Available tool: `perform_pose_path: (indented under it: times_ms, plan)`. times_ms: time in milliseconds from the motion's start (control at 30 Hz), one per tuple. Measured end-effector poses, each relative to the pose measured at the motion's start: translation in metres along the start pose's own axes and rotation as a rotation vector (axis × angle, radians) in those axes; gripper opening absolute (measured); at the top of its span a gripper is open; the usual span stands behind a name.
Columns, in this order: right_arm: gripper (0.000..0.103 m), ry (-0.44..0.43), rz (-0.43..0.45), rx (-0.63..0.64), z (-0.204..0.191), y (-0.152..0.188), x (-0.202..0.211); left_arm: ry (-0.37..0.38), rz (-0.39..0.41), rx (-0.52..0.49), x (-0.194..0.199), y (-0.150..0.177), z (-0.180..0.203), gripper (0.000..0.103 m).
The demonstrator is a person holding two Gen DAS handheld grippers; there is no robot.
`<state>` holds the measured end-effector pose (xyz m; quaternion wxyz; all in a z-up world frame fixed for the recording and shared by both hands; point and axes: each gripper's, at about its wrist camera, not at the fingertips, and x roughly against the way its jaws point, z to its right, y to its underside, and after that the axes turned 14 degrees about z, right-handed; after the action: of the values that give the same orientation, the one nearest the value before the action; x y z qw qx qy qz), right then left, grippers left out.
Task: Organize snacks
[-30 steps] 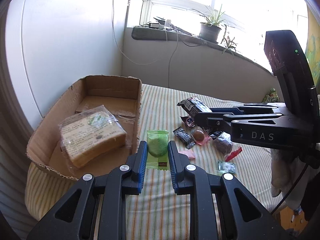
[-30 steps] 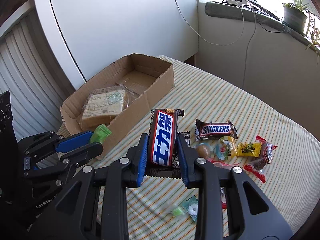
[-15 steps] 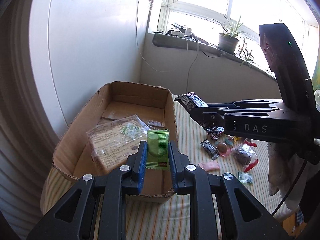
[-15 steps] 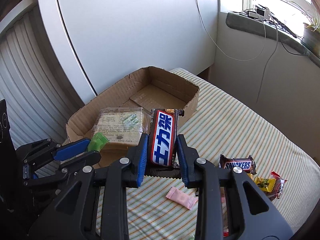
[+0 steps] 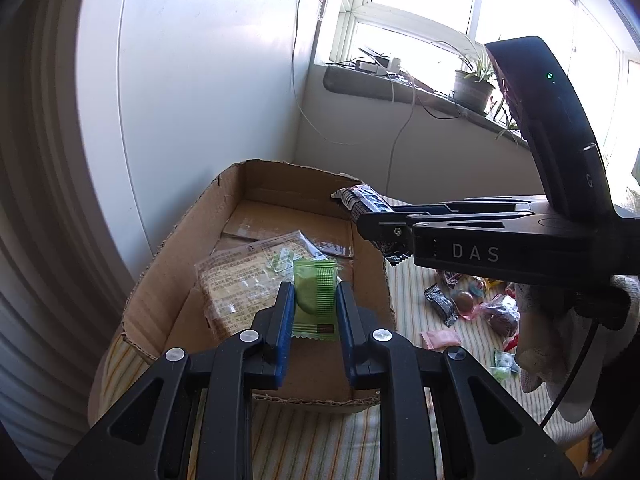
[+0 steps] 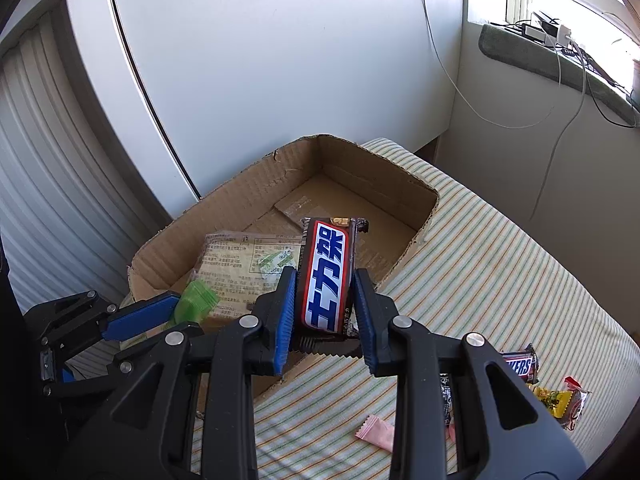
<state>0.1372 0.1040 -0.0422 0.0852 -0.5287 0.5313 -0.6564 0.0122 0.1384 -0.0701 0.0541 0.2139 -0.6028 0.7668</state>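
My left gripper (image 5: 314,304) is shut on a green snack packet (image 5: 314,296) and holds it above the near end of an open cardboard box (image 5: 168,240). My right gripper (image 6: 324,300) is shut on a Snickers bar (image 6: 328,276) with Chinese lettering, held over the box's (image 6: 360,156) right wall. It also shows in the left wrist view (image 5: 380,232), reaching in from the right. A clear-wrapped block of crackers (image 5: 240,284) lies inside the box, also seen in the right wrist view (image 6: 236,268). The green packet also shows in the right wrist view (image 6: 196,306).
The box sits on a striped cloth (image 6: 500,264). Loose snacks lie to its right: a pink candy (image 6: 376,432), another Snickers bar (image 6: 518,366), a yellow packet (image 6: 554,398), and several wrapped sweets (image 5: 468,304). A white wall (image 6: 280,60) stands behind the box.
Both grippers have moved left from the snack pile toward the box, each carrying its snack. The box now lies directly under them.
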Motion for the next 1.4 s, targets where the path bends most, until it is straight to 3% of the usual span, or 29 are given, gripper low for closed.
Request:
perform_pose_path:
  times_ms: [400,467,567,600,700,833,967,1033,1200,1400]
  plan:
    - [0.029,0.002,0.018,0.015,-0.006,-0.002,-0.001,-0.027,-0.002,0.008,0.0,-0.002,-0.002,0.021]
    - [0.03,0.007,0.021,0.012,-0.004,-0.003,0.001,-0.033,-0.001,0.011,0.0,-0.002,-0.003,0.028]
    - [0.043,0.013,0.028,0.016,-0.002,-0.004,0.006,-0.038,0.006,0.008,0.002,-0.002,-0.002,0.049]
    - [0.052,0.02,0.034,0.019,-0.002,-0.004,0.008,-0.041,0.011,0.008,0.003,-0.002,-0.002,0.049]
    - [0.055,0.026,0.046,0.017,0.0,-0.004,0.015,-0.039,0.018,0.014,0.006,-0.003,-0.001,0.049]
    - [0.072,0.045,0.057,0.011,0.004,-0.004,0.024,-0.037,0.022,0.01,0.009,-0.004,0.002,0.049]
    - [0.073,0.062,0.068,0.009,0.007,-0.003,0.034,-0.034,0.025,0.003,0.013,-0.004,0.007,0.049]
    - [0.081,0.071,0.069,0.006,0.009,-0.002,0.038,-0.036,0.029,0.0,0.016,-0.004,0.009,0.049]
    - [0.084,0.091,0.091,0.0,0.015,0.0,0.055,-0.035,0.042,0.004,0.023,-0.005,0.015,0.074]
    - [0.085,0.117,0.103,-0.014,0.024,0.008,0.078,-0.019,0.047,0.006,0.027,-0.006,0.026,0.076]
